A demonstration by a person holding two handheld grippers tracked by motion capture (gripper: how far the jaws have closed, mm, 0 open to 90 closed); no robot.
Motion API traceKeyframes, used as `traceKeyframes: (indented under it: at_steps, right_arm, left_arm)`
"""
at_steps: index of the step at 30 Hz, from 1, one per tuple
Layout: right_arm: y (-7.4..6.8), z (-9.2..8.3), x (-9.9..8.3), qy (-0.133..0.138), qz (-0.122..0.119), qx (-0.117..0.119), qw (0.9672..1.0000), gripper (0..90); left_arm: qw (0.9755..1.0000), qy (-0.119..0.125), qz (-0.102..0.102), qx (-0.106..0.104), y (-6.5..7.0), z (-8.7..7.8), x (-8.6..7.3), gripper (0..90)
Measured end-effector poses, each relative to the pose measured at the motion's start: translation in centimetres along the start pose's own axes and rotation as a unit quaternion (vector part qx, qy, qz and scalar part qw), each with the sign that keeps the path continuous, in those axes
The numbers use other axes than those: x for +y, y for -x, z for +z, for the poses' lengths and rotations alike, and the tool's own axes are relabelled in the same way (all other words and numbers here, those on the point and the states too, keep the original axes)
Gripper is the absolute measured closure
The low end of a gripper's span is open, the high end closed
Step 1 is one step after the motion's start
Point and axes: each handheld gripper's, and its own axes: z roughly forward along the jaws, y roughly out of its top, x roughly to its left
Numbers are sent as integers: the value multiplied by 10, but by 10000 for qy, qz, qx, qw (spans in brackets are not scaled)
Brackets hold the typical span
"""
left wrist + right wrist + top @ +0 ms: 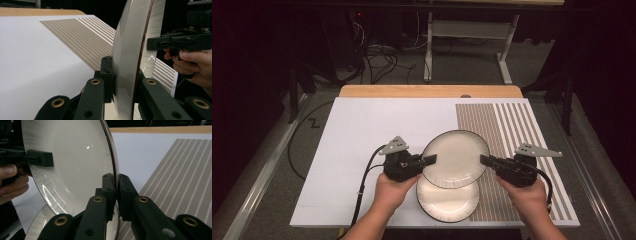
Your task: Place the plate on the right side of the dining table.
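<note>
White board covers the table (362, 150), a striped brown mat (512, 150) along its right; above them the upper plate (455, 157) rides clear of a second plate (447, 202) lying flat beneath; glazed, rigid, likely slick and breakable, so opposite rim holds suit it; left gripper (430, 160) is clamped on its left rim, right gripper (484, 160) pinched on the right rim.

Bare white tabletop (362, 135) left; second plate (447, 200) directly beneath.
</note>
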Motion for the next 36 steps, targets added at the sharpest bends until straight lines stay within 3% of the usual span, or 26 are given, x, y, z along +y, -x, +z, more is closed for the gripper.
traceKeyframes:
  at_steps: [7, 15, 29, 36]
  right_arm:
    - [24, -20, -4, 244, 273, -201, 9991, 875]
    - [48, -37, -7, 346, 453, -473, 9973, 874]
    - [76, -58, -15, 385, 635, -922, 9930, 873]
    - [85, -64, -19, 389, 708, -1054, 9911, 873]
  left_arm:
    - [9997, -198, 95, -111, 6, 36, 19, 791]
    - [9987, -460, 118, -174, 10, 72, 35, 782]
    - [9963, -794, 29, -315, 11, 123, 43, 764]
    - [9952, -904, -12, -366, 11, 141, 45, 757]
